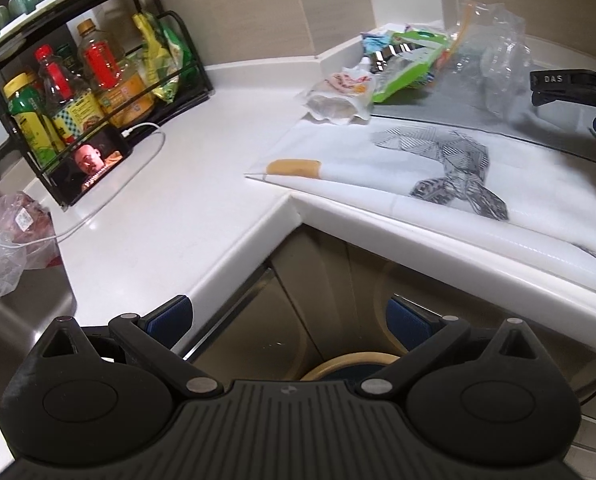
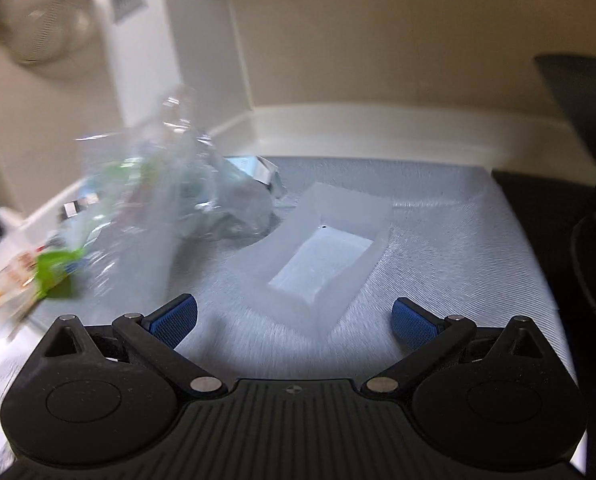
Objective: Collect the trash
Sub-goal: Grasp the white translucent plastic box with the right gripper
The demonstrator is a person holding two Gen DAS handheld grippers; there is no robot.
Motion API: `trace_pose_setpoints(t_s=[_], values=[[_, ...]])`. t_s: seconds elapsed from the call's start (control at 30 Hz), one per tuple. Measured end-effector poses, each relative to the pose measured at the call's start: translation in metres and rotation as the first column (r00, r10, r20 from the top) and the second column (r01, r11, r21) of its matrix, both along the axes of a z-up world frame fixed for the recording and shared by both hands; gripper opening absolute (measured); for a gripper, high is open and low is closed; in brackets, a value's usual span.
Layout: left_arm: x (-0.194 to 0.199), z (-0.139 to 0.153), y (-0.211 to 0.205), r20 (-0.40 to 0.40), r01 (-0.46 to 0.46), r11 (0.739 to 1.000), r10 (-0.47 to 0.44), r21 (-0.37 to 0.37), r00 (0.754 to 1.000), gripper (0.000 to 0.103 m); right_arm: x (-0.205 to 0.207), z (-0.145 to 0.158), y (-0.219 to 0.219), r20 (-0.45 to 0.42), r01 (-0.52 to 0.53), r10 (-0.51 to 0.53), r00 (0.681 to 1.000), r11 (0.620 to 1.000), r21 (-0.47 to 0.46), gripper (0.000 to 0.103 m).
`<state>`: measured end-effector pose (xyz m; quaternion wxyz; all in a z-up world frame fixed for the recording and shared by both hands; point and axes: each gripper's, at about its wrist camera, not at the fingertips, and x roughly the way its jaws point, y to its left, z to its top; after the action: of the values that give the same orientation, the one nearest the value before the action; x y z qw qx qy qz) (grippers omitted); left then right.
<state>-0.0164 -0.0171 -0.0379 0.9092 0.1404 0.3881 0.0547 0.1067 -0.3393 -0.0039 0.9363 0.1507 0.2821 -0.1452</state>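
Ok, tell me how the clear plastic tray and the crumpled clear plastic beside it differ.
The clear plastic tray keeps a rigid rectangular shape and lies low on the grey mat; the crumpled clear plastic is shapeless and stands taller. The tray lies straight ahead between the right gripper's open fingers, the crumpled plastic off to the left. Both are see-through.

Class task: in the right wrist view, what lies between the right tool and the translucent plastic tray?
Only bare grey mat lies between the open right tool and the tray, as the right wrist view shows.

Blue-padded tongs (image 2: 293, 316); grey woven mat (image 2: 458, 248); green wrapper (image 2: 53, 268).
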Motion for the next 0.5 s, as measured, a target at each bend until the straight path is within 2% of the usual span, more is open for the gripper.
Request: trace_pose_setpoints(t_s=[0.1, 0.2, 0.27, 0.3, 0.33, 0.37, 0.4, 0.5], values=[[0.007, 0.006, 0.002, 0.011, -0.015, 1.0, 0.015, 0.002, 1.0, 0.103, 0.026, -0.004, 0.0, -0.029, 0.022, -0.021, 0.999, 1.0, 0.005, 0.103], [0.018, 0.012, 0.0, 0.027, -0.019, 1.0, 0.019, -0.001, 0.999, 0.103, 0.041, -0.01, 0.006, -0.055, 0.027, -0.032, 0.998, 0.995, -0.092, 0.103], [0.027, 0.015, -0.001, 0.045, -0.023, 1.0, 0.023, -0.012, 0.999, 0.103, 0.039, -0.01, 0.007, -0.055, 0.021, -0.028, 0.998, 0.993, -0.116, 0.1], [0.032, 0.016, -0.003, 0.048, -0.029, 0.999, 0.03, -0.019, 0.998, 0.103, 0.033, -0.008, 0.005, -0.03, 0.026, -0.029, 0.999, 0.994, -0.105, 0.088], [0.038, 0.017, -0.004, 0.049, -0.029, 0.999, 0.031, -0.032, 0.998, 0.103, 0.026, -0.006, 0.0, 0.002, 0.029, -0.029, 1.0, 0.996, -0.084, 0.084], [0.042, 0.017, -0.006, 0.051, -0.025, 0.999, 0.027, -0.045, 0.998, 0.103, 0.017, -0.005, -0.005, 0.032, 0.032, -0.03, 0.999, 0.998, -0.056, 0.083], [0.046, 0.018, -0.008, 0.052, -0.019, 0.998, 0.022, -0.057, 0.998, 0.103, 0.01, -0.004, -0.009, 0.044, 0.029, -0.027, 0.999, 0.999, -0.04, 0.078], [0.058, 0.019, -0.015, 0.068, 0.004, 0.997, 0.001, -0.076, 0.998, 0.103, -0.014, 0.001, -0.018, 0.035, 0.022, -0.02, 0.999, 0.999, -0.039, 0.07]])
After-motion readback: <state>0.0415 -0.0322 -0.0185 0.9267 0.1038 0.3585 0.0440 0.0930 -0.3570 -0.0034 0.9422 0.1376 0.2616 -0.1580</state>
